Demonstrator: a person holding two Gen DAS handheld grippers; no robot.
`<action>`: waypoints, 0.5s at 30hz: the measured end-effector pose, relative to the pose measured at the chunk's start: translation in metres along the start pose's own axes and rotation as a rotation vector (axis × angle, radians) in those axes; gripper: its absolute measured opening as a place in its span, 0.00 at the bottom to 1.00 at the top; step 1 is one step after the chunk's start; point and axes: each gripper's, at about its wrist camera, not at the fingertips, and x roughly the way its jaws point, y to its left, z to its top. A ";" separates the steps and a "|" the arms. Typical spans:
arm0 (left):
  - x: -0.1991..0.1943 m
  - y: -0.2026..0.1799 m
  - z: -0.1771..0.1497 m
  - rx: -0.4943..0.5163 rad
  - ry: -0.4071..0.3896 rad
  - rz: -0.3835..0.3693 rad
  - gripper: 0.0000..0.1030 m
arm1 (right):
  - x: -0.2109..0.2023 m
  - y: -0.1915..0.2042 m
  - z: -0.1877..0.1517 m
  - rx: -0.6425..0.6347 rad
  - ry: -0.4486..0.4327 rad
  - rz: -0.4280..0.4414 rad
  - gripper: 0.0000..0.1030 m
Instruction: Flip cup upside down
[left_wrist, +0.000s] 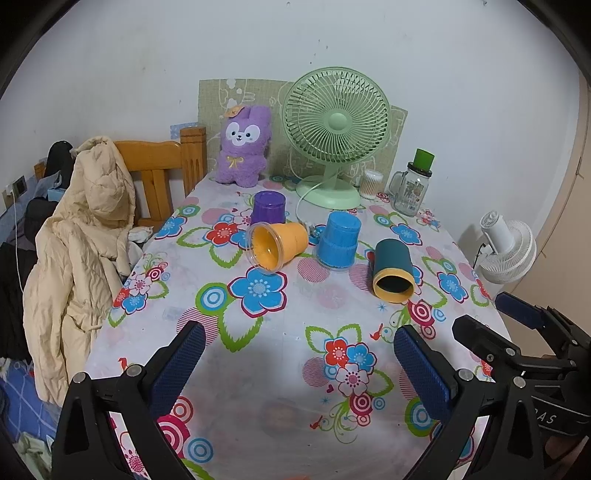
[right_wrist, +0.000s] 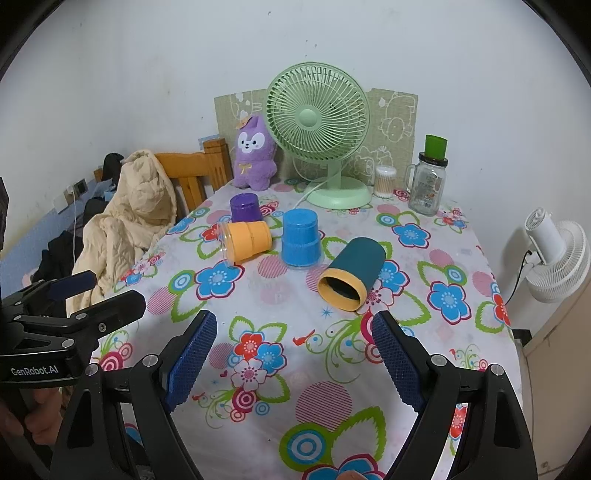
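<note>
- Teal cup (right_wrist: 354, 271) with the yellow rim lies on its side on the flowered bench (right_wrist: 303, 373), its open mouth turned toward the right hand-held gripper (right_wrist: 293, 363), just ahead of it and slightly to its right.
- Orange cup (left_wrist: 279, 245) also lies on its side, ahead of the left hand-held gripper (left_wrist: 299, 362) and a little to its left, mouth facing that gripper.
- Which of the two is meant cannot be told; the teal one is nearer the right gripper, so it seems the likelier first target.
- Blue cup (left_wrist: 339, 240) and purple cup (left_wrist: 268, 208) already stand mouth-down farther ahead, between and behind the two fallen ones.
- Both grippers hover above the bench with fingers spread wide and nothing between them.
- To do the reach well, I judge the right gripper should close across the teal body, behind the rim, then roll the wrist until the mouth points down.
- A round cup lying loose may roll if nudged, so both pads should meet it together.
- Green fan (right_wrist: 317, 114) and glass jar (right_wrist: 428, 184) stand well beyond.
</note>
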 end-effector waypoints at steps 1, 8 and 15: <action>0.000 0.000 0.000 0.001 0.000 0.001 1.00 | 0.000 0.000 0.000 0.001 0.001 0.000 0.85; -0.001 0.001 0.001 0.000 0.002 0.000 1.00 | 0.001 -0.001 0.001 0.002 0.004 -0.001 0.85; 0.008 0.006 -0.008 -0.012 0.016 -0.001 1.00 | 0.006 -0.002 -0.001 0.004 0.013 0.004 0.85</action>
